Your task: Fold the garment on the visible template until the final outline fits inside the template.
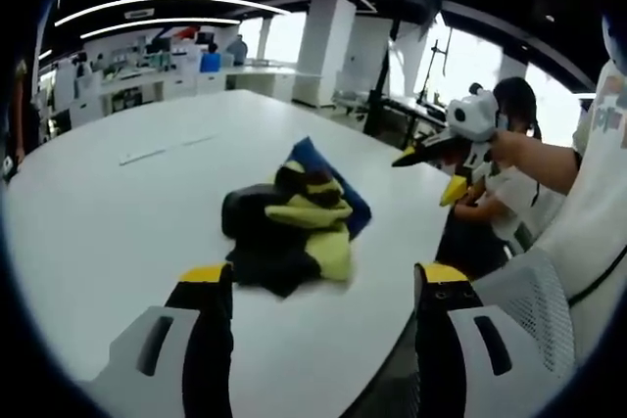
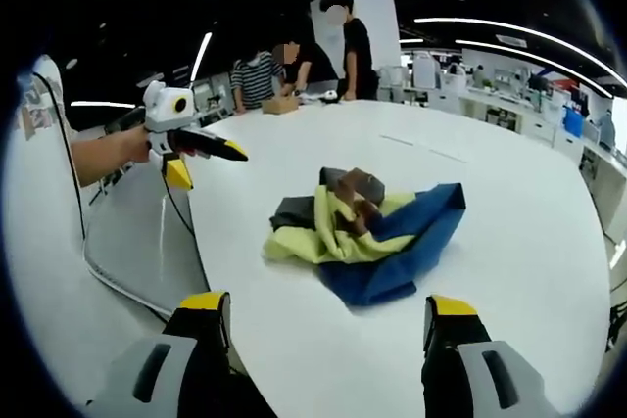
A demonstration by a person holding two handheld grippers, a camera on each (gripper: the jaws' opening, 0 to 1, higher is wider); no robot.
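Observation:
A crumpled garment (image 1: 294,227) of black and yellow cloth lies in a heap on the white table (image 1: 147,212). A blue cloth (image 1: 358,210) sticks out from under it; I cannot tell whether it belongs to the garment. My left gripper (image 1: 323,276) is open, just short of the heap, with nothing between its jaws. My right gripper (image 1: 429,173) comes in from the right, held in a hand above the table edge, open. In the right gripper view the garment (image 2: 333,232) and blue cloth (image 2: 411,242) lie ahead of my open right gripper (image 2: 327,302). The left gripper (image 2: 208,165) hovers at the left.
The table edge (image 2: 196,242) runs close by on the left of the right gripper view. A white mesh chair (image 1: 529,301) stands by the table. People stand at the far end near a cardboard box (image 2: 279,103). Two thin marks (image 1: 157,152) lie on the tabletop beyond the garment.

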